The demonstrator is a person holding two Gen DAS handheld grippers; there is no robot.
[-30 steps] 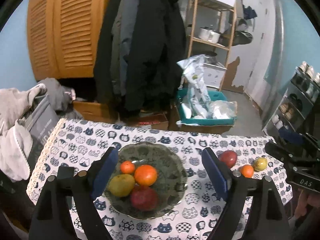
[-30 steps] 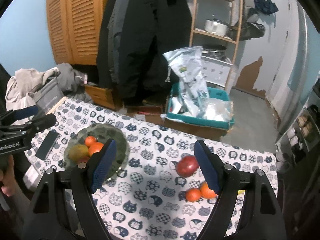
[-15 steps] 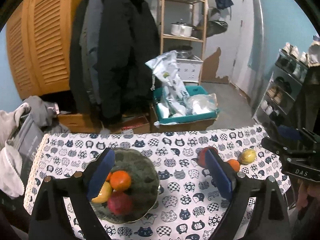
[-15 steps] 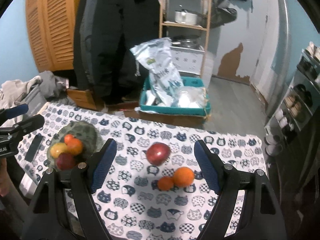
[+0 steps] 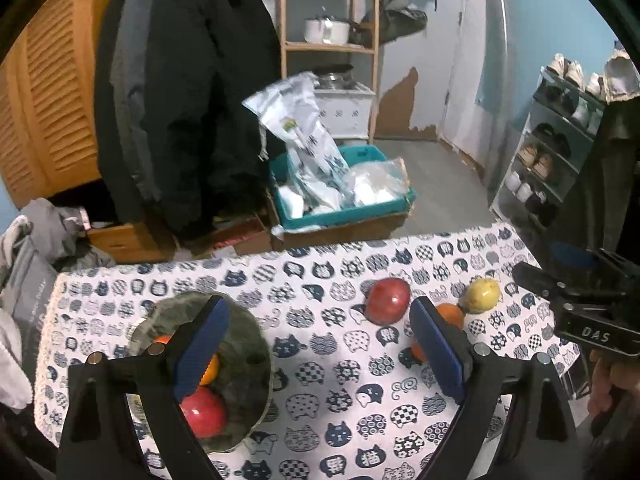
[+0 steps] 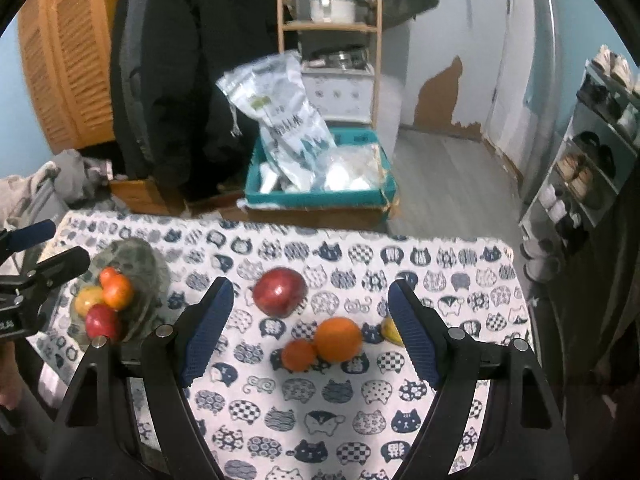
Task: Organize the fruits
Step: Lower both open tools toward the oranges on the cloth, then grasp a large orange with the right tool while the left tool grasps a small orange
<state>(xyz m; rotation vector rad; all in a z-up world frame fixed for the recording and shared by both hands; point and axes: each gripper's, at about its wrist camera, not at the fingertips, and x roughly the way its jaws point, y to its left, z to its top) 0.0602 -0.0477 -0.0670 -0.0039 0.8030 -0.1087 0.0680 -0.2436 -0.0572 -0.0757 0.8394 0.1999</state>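
Observation:
A dark patterned bowl (image 5: 244, 356) (image 6: 132, 256) sits at the table's left end and holds a red apple (image 6: 102, 320), a yellow fruit (image 6: 86, 298) and oranges (image 6: 118, 290). On the cat-print cloth lie a red apple (image 6: 280, 291) (image 5: 389, 301), a large orange (image 6: 339, 339), a small orange (image 6: 298, 355) and a yellow fruit (image 5: 483, 289). My right gripper (image 6: 310, 332) is open above the loose apple and oranges. My left gripper (image 5: 320, 350) is open and empty between bowl and loose fruit.
The table's far edge (image 6: 280, 226) drops to the floor, where a teal crate with plastic bags (image 6: 320, 168) stands. Coats (image 6: 184, 60) hang behind, clothes (image 5: 32, 248) pile at the left, and a shoe rack (image 6: 592, 152) stands at the right.
Both grippers have swung to the right. The bowl has slid leftward in both views and the loose fruit now sits between my right gripper's fingers. Both stay open.

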